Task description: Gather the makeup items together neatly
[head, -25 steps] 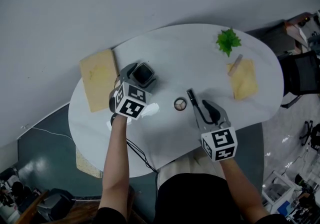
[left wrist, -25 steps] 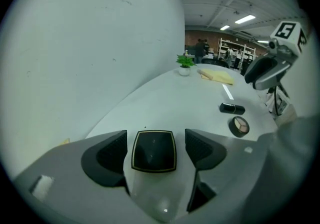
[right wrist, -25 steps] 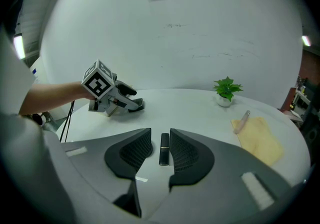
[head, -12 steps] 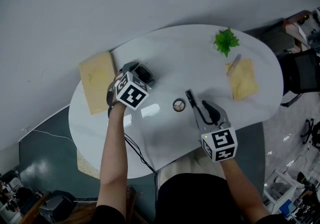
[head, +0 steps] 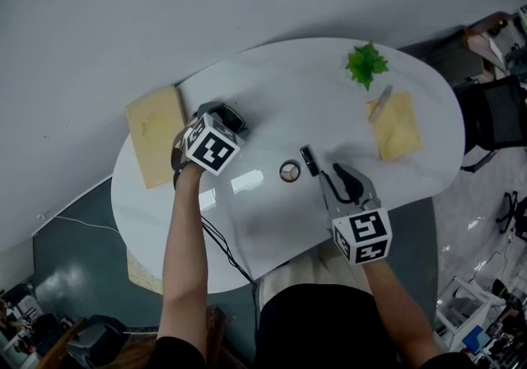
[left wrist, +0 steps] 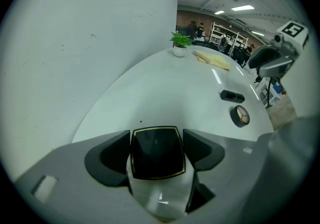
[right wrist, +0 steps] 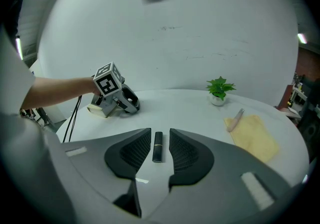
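A black square compact (left wrist: 157,153) with a gold rim lies on the white table (head: 272,219). My left gripper (left wrist: 157,138) stands over it. Its jaws have just been closing, and both pads touch the compact's sides. In the head view the marker cube hides most of that compact (head: 233,118). A black lipstick tube (right wrist: 158,147) lies on the table between the jaws of my right gripper (right wrist: 160,135), with a strip of table showing beside it, so nothing is gripped. A small round open compact (head: 290,170) lies between the two grippers.
A small green plant (head: 365,65) stands at the table's far side. A yellow cloth (head: 397,128) at the right carries a pale stick (head: 379,104). Another yellow pad (head: 152,137) lies at the left edge. A black chair (head: 494,112) is beyond the right edge.
My left gripper has tipped and shifted slightly up and left in the head view, so its cube now covers more of the square compact. The right gripper and the lipstick have stayed put.
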